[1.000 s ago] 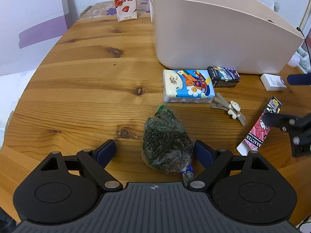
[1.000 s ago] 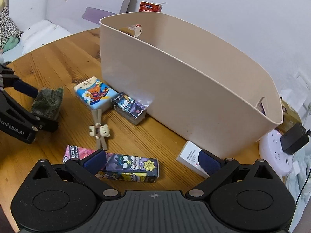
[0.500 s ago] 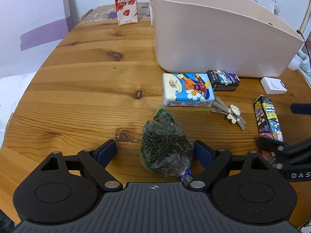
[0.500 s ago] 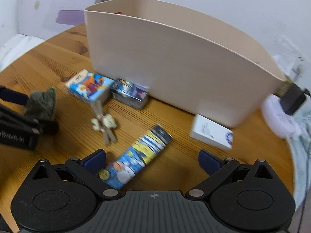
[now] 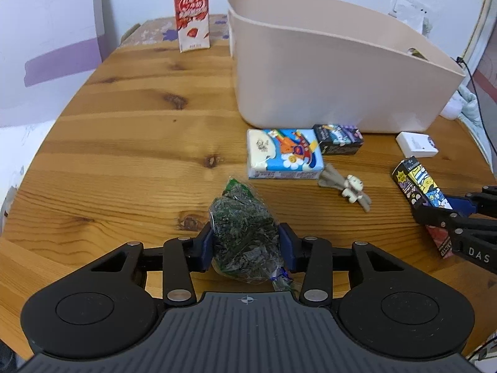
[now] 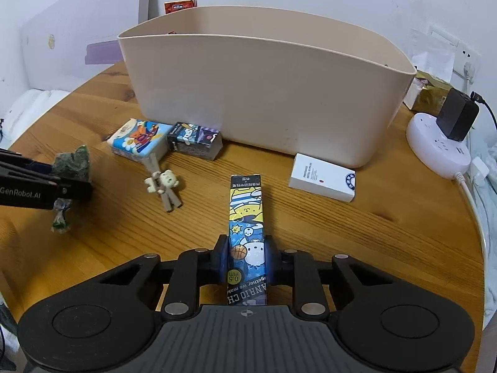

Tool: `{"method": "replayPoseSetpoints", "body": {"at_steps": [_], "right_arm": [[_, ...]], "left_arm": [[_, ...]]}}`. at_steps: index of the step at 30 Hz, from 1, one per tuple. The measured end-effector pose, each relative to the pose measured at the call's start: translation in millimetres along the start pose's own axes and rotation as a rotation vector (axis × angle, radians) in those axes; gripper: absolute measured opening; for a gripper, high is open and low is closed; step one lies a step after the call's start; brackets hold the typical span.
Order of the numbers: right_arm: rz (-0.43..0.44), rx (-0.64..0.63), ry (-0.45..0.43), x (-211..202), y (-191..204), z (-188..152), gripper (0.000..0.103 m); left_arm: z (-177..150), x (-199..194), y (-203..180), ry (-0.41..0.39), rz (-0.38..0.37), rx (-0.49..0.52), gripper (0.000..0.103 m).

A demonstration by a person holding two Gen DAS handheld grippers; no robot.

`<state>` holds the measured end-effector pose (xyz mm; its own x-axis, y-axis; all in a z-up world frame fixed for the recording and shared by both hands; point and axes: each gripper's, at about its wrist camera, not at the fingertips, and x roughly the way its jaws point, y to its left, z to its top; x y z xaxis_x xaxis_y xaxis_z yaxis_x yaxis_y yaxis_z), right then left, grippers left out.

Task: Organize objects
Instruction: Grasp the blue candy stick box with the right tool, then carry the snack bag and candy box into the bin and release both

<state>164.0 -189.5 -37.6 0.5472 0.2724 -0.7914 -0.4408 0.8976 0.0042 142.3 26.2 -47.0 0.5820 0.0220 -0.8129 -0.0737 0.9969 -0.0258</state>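
Left wrist view. Left tongs (image 5: 245, 247) clamped on the clear plastic bag of dark green dried leaves (image 5: 243, 236), blue pads (image 5: 205, 245) pressing both flanks, bag resting on the round wooden surface (image 5: 130, 143) near its front edge. Soft, crumpling load, so best lifted slowly and straight up; knotted tail of the bag hangs toward the tongs' body and could snag. Tall beige plastic bin (image 5: 329, 84) standing toward the far edge, judged the likely destination; wall high, so plenty of lift needed before crossing the rim. Colourful tissue pack (image 5: 284, 154), dark small carton (image 5: 338, 139), small bear-topped wooden clip (image 5: 344, 186) and white flat box (image 5: 417, 145) lying between bag and bin, all apart from the bag. Red milk carton (image 5: 192, 15) upright at the far left edge.

Right wrist view. Right tongs (image 6: 247, 259) closed on the near end of the long cartoon-printed pen box (image 6: 247, 217), far end pointing at the bin (image 6: 267, 93) and apparently lying flat on the surface. Grip sits far from the box's middle, so expect the free end to droop; worth tilting it upward in the lift. Left tongs (image 6: 46, 186) in from the left edge, well apart. White power strip with black adapter (image 6: 441, 143) at the right edge, well clear of a direct path to the bin.
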Motion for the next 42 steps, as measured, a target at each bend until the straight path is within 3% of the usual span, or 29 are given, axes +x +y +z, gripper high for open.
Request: {"method": "replayPoseSetpoints", "body": {"at_steps": [10, 17, 23, 30, 33, 42], "right_arm": [[-0.003, 0.026, -0.12, -40.4, -16.6, 7.0, 0.021], [-0.033, 0.037, -0.254, -81.2, -37.1, 34.6, 0.021], [-0.059, 0.025, -0.336, -95.9, -55.1, 67.7, 0.021], [-0.069, 0.003, -0.351, -84.1, -71.3, 106.6, 0.021], [-0.071, -0.004, -0.337, -69.5, -75.2, 120.2, 0.021], [-0.074, -0.054, -0.207, -5.3, -74.5, 143.8, 0.021]], "left_arm": [[14.4, -35.6, -5.8, -0.084, -0.056, 0.004, 0.043], [53.6, -75.0, -15.1, -0.222, -0.062, 0.03, 0.043], [96.6, -81.6, -32.2, -0.287, -0.057, 0.057, 0.043], [140.3, -46.1, -57.9, -0.25, -0.069, 0.076, 0.043], [151.4, -20.3, -69.7, -0.214, -0.039, 0.089, 0.043], [165.4, 39.9, -82.7, -0.083, -0.009, 0.079, 0.043]]}}
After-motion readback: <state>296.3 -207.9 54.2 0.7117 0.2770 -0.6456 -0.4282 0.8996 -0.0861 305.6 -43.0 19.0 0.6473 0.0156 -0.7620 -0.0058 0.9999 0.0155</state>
